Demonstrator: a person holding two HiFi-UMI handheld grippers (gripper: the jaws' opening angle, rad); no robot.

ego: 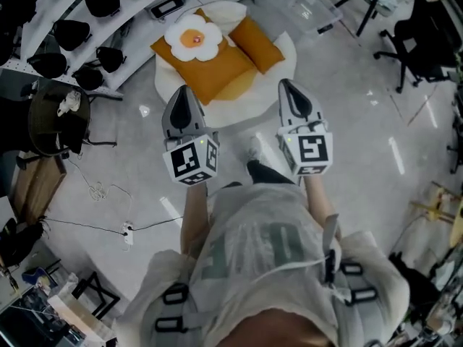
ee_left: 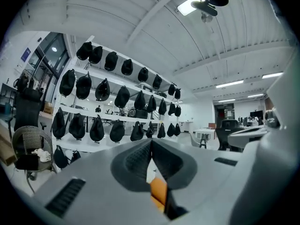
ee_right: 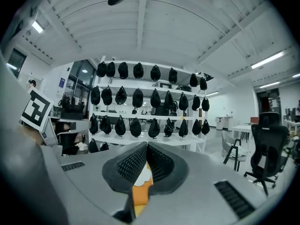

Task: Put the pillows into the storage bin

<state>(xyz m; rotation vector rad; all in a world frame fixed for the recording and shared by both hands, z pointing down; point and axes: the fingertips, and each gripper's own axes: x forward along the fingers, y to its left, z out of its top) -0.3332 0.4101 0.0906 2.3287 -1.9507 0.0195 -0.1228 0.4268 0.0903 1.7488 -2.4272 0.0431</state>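
The left gripper point(ego: 184, 92) and the right gripper point(ego: 289, 87) are both clenched, with nothing between the jaws. They are held side by side at the near edge of a round white pouf point(ego: 242, 107) and point toward it. The pillows lie on the pouf: a big orange pillow point(ego: 210, 69) in the middle, a fried-egg pillow point(ego: 193, 37) on top of its far part, and a smaller orange pillow point(ego: 257, 44) beside it on the right. Beyond the pouf stands a clear storage bin point(ego: 307, 9). Left of the pouf is a white shelf with black caps point(ego: 87, 16).
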